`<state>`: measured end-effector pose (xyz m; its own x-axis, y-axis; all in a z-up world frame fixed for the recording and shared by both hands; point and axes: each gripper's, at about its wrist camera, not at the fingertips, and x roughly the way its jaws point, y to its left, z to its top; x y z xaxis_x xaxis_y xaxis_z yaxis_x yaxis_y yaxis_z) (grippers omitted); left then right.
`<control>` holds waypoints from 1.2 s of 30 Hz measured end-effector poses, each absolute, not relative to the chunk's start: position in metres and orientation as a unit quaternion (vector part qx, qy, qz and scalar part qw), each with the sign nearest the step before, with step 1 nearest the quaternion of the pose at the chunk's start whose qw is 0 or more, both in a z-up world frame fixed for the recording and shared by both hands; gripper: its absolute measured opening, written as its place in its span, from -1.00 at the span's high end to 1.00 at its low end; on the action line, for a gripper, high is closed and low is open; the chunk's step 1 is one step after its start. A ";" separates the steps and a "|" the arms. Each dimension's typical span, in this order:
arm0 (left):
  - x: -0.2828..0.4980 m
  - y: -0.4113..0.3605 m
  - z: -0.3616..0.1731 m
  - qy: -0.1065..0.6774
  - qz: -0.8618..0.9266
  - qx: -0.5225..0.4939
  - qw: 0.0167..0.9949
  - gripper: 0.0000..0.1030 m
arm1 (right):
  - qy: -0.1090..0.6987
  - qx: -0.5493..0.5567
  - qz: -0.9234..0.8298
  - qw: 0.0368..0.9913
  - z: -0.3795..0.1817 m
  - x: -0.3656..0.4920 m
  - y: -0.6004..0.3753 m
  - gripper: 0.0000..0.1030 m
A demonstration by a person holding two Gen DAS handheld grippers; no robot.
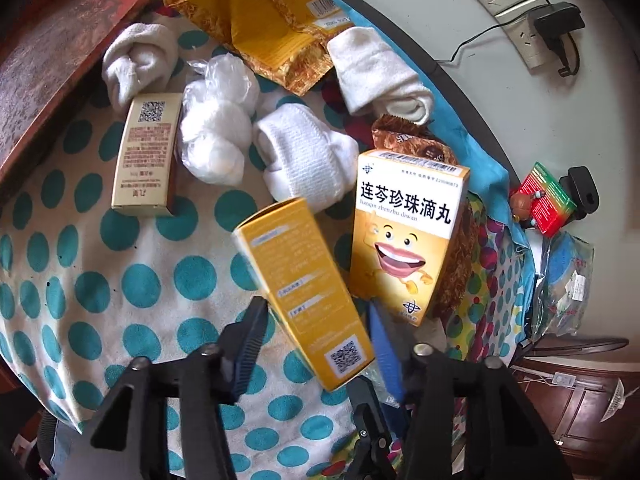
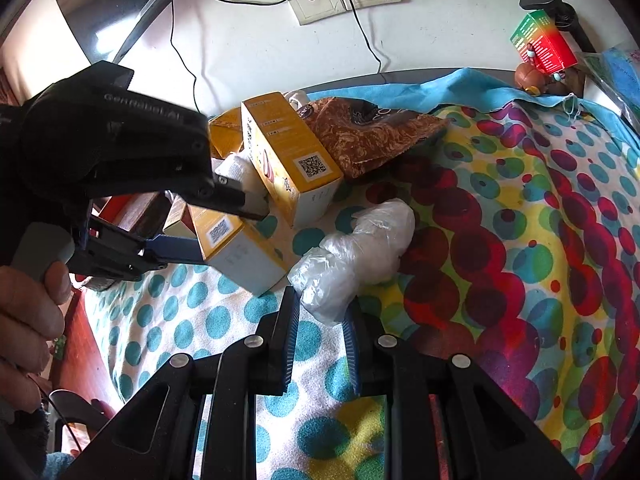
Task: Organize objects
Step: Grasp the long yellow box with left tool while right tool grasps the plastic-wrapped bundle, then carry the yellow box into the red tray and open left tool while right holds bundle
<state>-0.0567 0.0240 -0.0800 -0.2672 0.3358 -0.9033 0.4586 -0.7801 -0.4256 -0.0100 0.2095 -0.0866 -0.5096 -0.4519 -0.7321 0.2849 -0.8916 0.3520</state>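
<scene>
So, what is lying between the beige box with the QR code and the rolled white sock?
A clear plastic bag of white balls lies between the beige box and the rolled white sock, seen in the left wrist view.

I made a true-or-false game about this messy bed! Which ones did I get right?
1. A yellow box is between the left tongs. True.
2. The right tongs pinch a white sock. False: they pinch a clear plastic bag.
3. A box with a smiling cartoon face is right beside the yellow box. True.
4. The cloth under everything has stripes. False: it is covered in round dots.
</scene>
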 end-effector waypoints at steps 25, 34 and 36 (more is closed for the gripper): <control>-0.010 0.002 -0.017 0.136 -0.845 0.518 -0.008 0.35 | -0.053 0.435 -0.877 0.197 -0.053 0.008 0.186 0.61; 0.007 -0.107 0.017 0.116 -0.871 0.473 0.072 0.35 | -0.031 0.432 -0.880 0.192 -0.042 0.014 0.167 0.61; 0.007 -0.133 0.020 0.112 -0.872 0.468 0.091 0.35 | -0.026 0.433 -0.880 0.193 -0.041 0.015 0.162 0.61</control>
